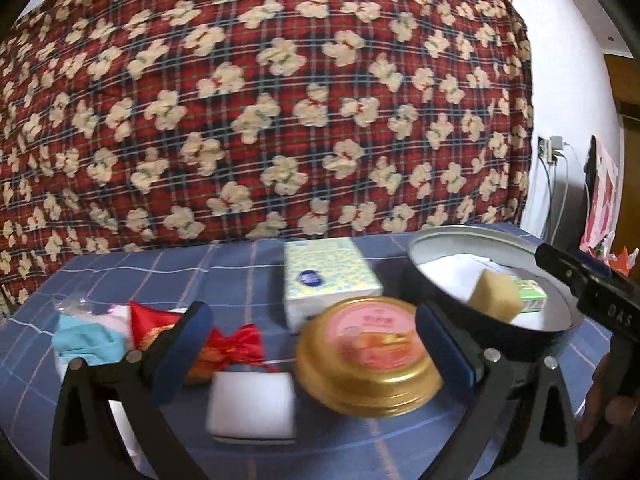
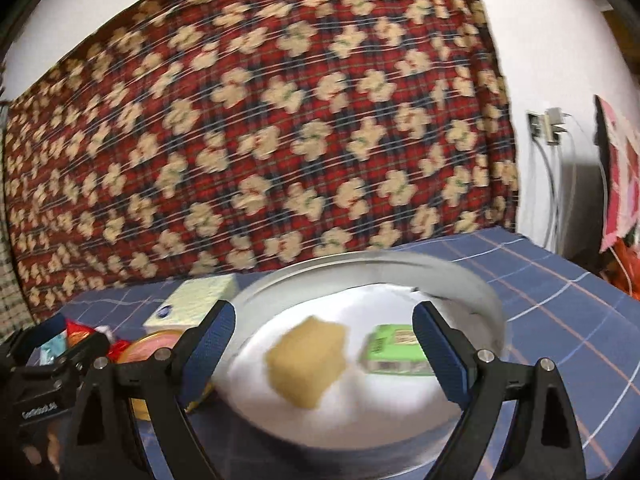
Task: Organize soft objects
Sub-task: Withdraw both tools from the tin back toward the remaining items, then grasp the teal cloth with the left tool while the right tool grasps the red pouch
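My left gripper (image 1: 314, 344) is open and empty above the blue checked cloth. Between and below its fingers lie a white sponge block (image 1: 252, 404) and a gold round tin (image 1: 366, 356). A red fabric pouch (image 1: 232, 346) and a teal and pink cloth bundle (image 1: 90, 334) lie to its left. My right gripper (image 2: 324, 344) is open and empty over a round metal tin (image 2: 486, 300) lined with white cloth. A yellow sponge (image 2: 306, 362) and a green packet (image 2: 394, 350) lie inside it. The tin (image 1: 440, 280) with the sponge (image 1: 496, 294) also shows at the right of the left wrist view.
A tissue pack (image 1: 328, 280) lies behind the gold tin; it also shows in the right wrist view (image 2: 196, 300). A large red plaid quilt (image 1: 260, 100) rises behind the table. A wall socket with cables (image 1: 554, 152) and red and pink items (image 1: 604, 200) are at the right.
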